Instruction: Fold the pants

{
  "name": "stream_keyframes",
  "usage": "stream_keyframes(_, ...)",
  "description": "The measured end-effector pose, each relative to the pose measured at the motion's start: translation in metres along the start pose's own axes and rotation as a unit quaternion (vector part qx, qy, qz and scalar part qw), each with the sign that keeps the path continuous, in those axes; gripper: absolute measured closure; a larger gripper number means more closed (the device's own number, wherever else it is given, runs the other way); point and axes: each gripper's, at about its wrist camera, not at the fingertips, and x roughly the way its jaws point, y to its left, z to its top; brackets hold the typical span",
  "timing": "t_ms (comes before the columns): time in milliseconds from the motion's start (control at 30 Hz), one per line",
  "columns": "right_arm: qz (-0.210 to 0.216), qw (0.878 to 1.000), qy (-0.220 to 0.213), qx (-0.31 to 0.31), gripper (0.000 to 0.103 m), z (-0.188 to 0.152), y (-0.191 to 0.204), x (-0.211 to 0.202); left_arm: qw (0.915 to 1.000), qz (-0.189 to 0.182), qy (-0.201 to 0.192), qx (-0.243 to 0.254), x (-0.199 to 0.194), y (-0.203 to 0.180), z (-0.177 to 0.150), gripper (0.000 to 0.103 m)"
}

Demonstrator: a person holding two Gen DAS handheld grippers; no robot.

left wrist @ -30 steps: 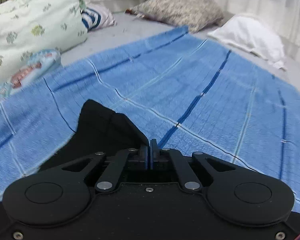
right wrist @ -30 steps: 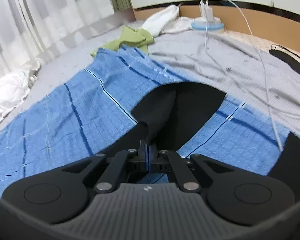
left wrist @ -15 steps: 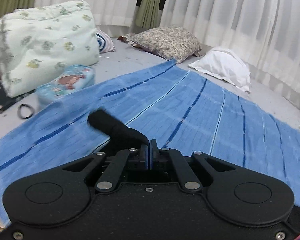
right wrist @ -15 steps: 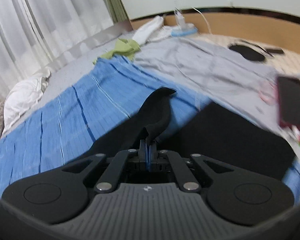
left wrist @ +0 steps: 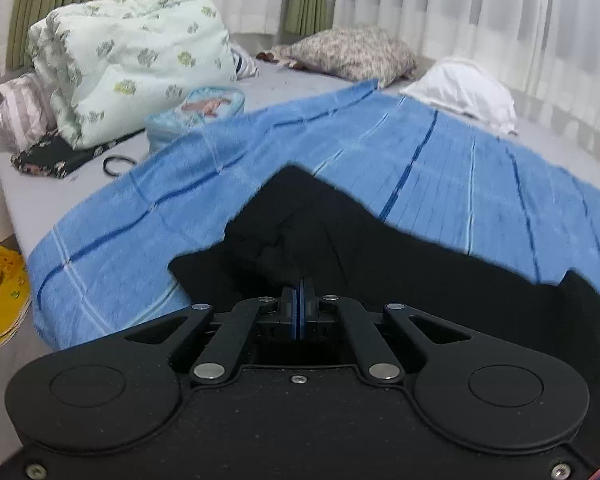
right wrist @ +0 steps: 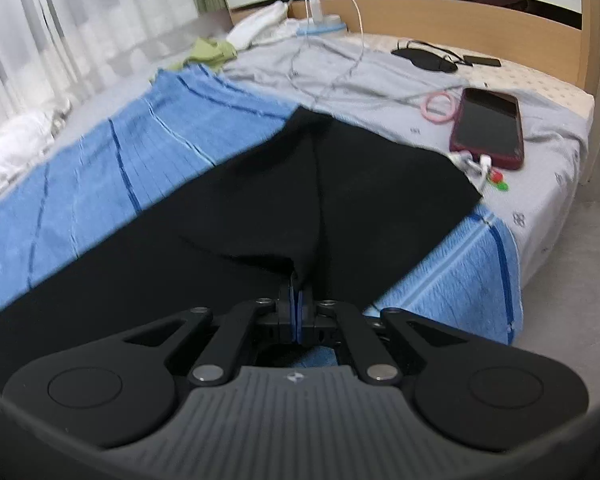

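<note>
The black pants (left wrist: 320,224) lie spread across the blue striped blanket (left wrist: 440,168) on the bed. My left gripper (left wrist: 300,288) is shut on a pinch of the black cloth near the blanket's near edge. In the right wrist view the pants (right wrist: 340,184) stretch wide over the blanket (right wrist: 120,160), with a crease running up from the jaws. My right gripper (right wrist: 296,288) is shut on the cloth's near edge.
A floral quilt (left wrist: 132,60), a light blue pouch (left wrist: 196,112), a patterned pillow (left wrist: 352,52) and a white pillow (left wrist: 468,92) lie beyond the blanket. A red phone (right wrist: 488,128), pink ring (right wrist: 438,108), charger cables (right wrist: 332,68) and green cloth (right wrist: 212,52) lie near the headboard (right wrist: 480,24).
Both grippers have pulled back toward the bed's near edge with the cloth. The pants have gone from a lifted bunch to a wide spread over the blanket.
</note>
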Motion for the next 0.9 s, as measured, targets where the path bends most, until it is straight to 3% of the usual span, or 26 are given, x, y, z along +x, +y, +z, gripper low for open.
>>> stream_keyframes(100,-0.013,1.000,0.002,-0.023,0.096,-0.008,0.004,-0.001,0.9999,0.007,0.011,0.006,0.004,0.004,-0.010,0.101)
stream_keyframes(167,-0.031,0.999,0.001,-0.040,0.088,-0.012,0.008,-0.003,0.9997,0.009,0.023,0.008,0.008,0.007,-0.016,0.100)
stream_keyframes(200,-0.039,0.998,0.001,-0.053,0.068,-0.012,0.011,-0.004,0.9996,0.009,0.026,0.009,0.009,0.009,-0.019,0.100)
stream_keyframes(300,-0.052,0.994,-0.001,-0.092,0.047,-0.016,0.023,-0.014,0.9997,0.000,0.023,0.011,0.008,0.012,-0.019,0.094)
stream_keyframes(333,-0.049,0.993,-0.009,-0.108,0.045,-0.018,0.029,-0.022,0.9998,-0.007,0.017,0.007,0.006,0.014,-0.016,0.092)
stream_keyframes(433,-0.018,0.988,-0.024,-0.152,0.037,-0.028,0.055,-0.045,0.9997,-0.021,0.006,-0.007,0.006,0.021,-0.004,0.066)
stream_keyframes(533,0.049,0.978,-0.033,-0.202,0.034,-0.050,0.095,-0.063,0.9996,-0.013,0.001,-0.024,0.010,0.029,0.007,0.060)
stream_keyframes(600,0.091,0.963,-0.047,-0.249,0.034,-0.074,0.127,-0.073,0.9989,-0.017,0.010,-0.043,0.016,0.036,0.012,0.055)
stream_keyframes(800,0.174,0.878,-0.097,-0.436,0.034,-0.161,0.227,-0.089,0.9977,-0.021,0.031,-0.056,0.034,0.045,0.023,0.047)
stream_keyframes(900,0.213,0.851,-0.098,-0.470,0.034,-0.188,0.258,-0.092,0.9982,-0.023,0.010,-0.055,0.025,0.047,0.025,0.047)
